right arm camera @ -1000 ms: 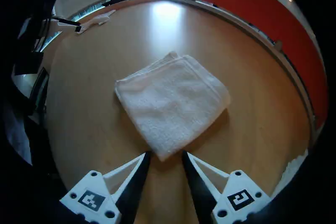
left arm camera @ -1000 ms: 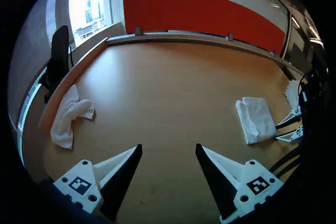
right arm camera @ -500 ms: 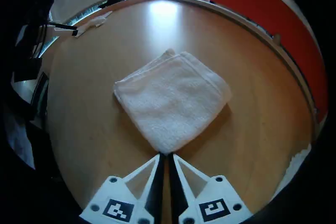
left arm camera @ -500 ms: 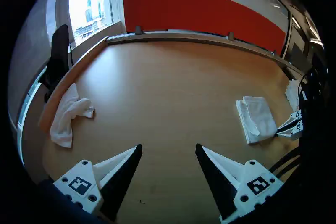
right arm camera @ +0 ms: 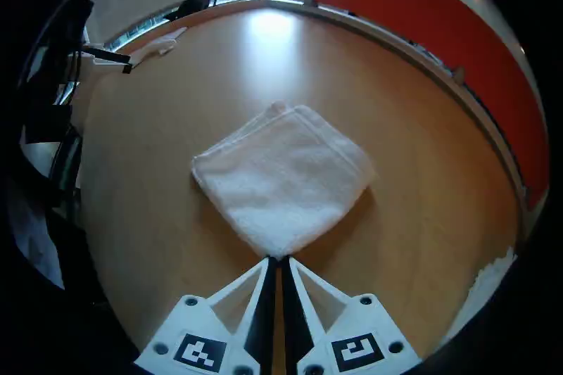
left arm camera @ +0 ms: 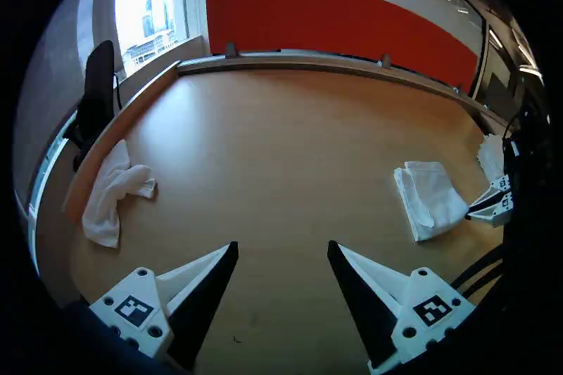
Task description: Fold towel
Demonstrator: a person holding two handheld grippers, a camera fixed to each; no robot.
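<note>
White towel (right arm camera: 281, 178): my right gripper (right arm camera: 281, 260) just pinched shut at its near corner; left gripper (left arm camera: 281, 245) wide, idle. Lift likely next.

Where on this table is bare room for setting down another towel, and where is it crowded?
In the left gripper view, the wide middle of the table is bare, between the crumpled towel by the edge and the folded towel. Crowded: around that towel, where the right gripper touches its corner.

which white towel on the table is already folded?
The folded towel: a neat square whose corner meets the right gripper at its shut tips. The crumpled towel by the edge of the table lies in a loose heap.
</note>
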